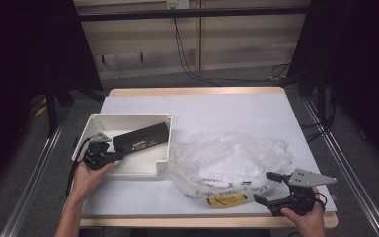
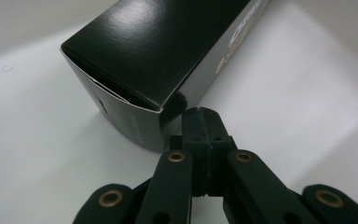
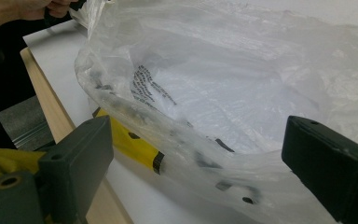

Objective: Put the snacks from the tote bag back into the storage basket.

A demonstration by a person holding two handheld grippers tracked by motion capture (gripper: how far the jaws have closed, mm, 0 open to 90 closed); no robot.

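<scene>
A long black box [image 1: 140,138] lies slanted inside a cream tray [image 1: 128,117] at the left of the table. My left gripper [image 1: 120,154] reaches into the tray from its near side. In the left gripper view its jaws [image 2: 200,119] are shut together with nothing between them, and the tips rest against the lower near corner of the black box [image 2: 154,51]. My right gripper [image 1: 268,187] stands open at the table's front right. A crumpled clear plastic bag [image 1: 232,158] lies just beyond it. Its fingers [image 3: 79,163] spread wide around the near edge of the bag [image 3: 223,84] without touching it.
The bag carries black print and a yellow label [image 1: 227,200] near the front edge. White paper [image 1: 202,108] covers the table, and the wooden rim [image 3: 51,107] runs close by the right gripper. Cables hang behind the table's far side.
</scene>
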